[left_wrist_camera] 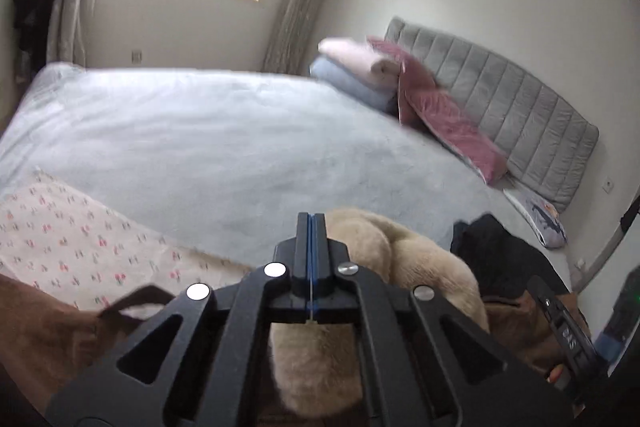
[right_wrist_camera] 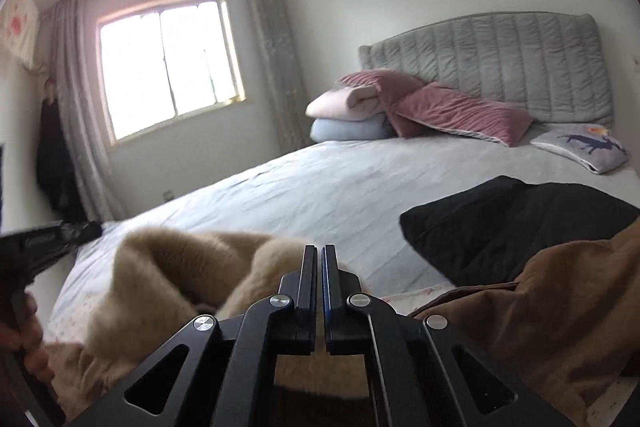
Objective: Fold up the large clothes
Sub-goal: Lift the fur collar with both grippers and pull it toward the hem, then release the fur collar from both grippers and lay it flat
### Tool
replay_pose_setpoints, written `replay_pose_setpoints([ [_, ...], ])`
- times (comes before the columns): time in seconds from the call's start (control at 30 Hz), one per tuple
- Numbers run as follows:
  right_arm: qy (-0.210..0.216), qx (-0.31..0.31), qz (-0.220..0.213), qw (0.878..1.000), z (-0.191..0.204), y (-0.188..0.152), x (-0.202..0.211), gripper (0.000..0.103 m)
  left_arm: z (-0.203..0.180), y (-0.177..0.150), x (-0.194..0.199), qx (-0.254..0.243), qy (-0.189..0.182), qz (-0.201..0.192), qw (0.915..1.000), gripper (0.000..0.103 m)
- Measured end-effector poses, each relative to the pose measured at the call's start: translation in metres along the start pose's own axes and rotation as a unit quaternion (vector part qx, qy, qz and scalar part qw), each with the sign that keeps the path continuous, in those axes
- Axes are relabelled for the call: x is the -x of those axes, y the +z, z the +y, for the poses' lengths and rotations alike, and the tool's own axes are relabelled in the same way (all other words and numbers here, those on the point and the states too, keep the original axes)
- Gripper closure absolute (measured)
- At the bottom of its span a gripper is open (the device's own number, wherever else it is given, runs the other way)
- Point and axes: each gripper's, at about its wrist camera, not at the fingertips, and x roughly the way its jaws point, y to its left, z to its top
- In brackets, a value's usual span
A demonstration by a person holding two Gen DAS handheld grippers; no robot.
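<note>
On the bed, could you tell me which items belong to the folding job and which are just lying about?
For the job:
brown coat with cream fleece lining
black garment
left gripper, shut
right gripper, shut

Lying about:
pink pillows
rolled pink and blue blankets
printed cushion
floral sheet

Black fingers (left_wrist_camera: 305, 247), silver screws (left_wrist_camera: 275, 269)
</note>
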Motion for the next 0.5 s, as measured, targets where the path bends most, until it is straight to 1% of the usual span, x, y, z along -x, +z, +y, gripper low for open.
replay_pose_setpoints([
  [0.03,0.009,-0.008,0.039,0.999,-0.005,0.002,-0.015,0.101,0.006,-0.006,-0.013,0.0,0.015,0.028,0.9995,0.103],
  [0.07,0.007,-0.016,0.063,0.998,-0.01,0.001,-0.027,0.1,0.01,-0.011,-0.021,-0.006,0.024,0.043,0.9988,0.103],
  [0.13,0.001,-0.004,0.085,0.996,-0.011,0.001,-0.04,0.098,0.012,-0.016,-0.032,-0.01,0.027,0.067,0.9973,0.1],
  [0.17,0.003,0.003,0.088,0.996,-0.01,0.003,-0.044,0.096,0.01,-0.015,-0.038,-0.015,0.028,0.079,0.9963,0.086],
  [0.2,0.006,0.012,0.096,0.995,-0.006,0.006,-0.051,0.084,0.005,-0.018,-0.042,-0.025,0.03,0.089,0.9953,0.059],
  [0.23,0.01,0.017,0.103,0.994,-0.002,0.009,-0.056,0.076,-0.002,-0.017,-0.046,-0.039,0.038,0.092,0.9943,0.046],
  [0.27,0.022,0.021,0.11,0.994,0.004,0.012,-0.065,0.06,-0.009,-0.015,-0.052,-0.058,0.045,0.092,0.993,0.035],
  [0.3,0.034,0.029,0.121,0.992,0.011,0.015,-0.074,0.046,-0.017,-0.013,-0.059,-0.081,0.051,0.092,0.9911,0.035],
  [0.37,0.054,0.048,0.147,0.987,0.027,0.014,-0.094,0.043,-0.033,-0.01,-0.077,-0.124,0.059,0.106,0.9849,0.033],
  [0.4,0.064,0.06,0.168,0.982,0.035,0.012,-0.109,0.043,-0.04,-0.009,-0.086,-0.14,0.067,0.114,0.9813,0.033],
  [0.47,0.064,0.078,0.191,0.976,0.047,0.004,-0.131,0.043,-0.046,-0.01,-0.112,-0.165,0.085,0.134,0.9736,0.033],
  [0.5,0.059,0.093,0.202,0.973,0.052,0.0,-0.144,0.042,-0.043,-0.01,-0.123,-0.169,0.093,0.144,0.9707,0.033],
])
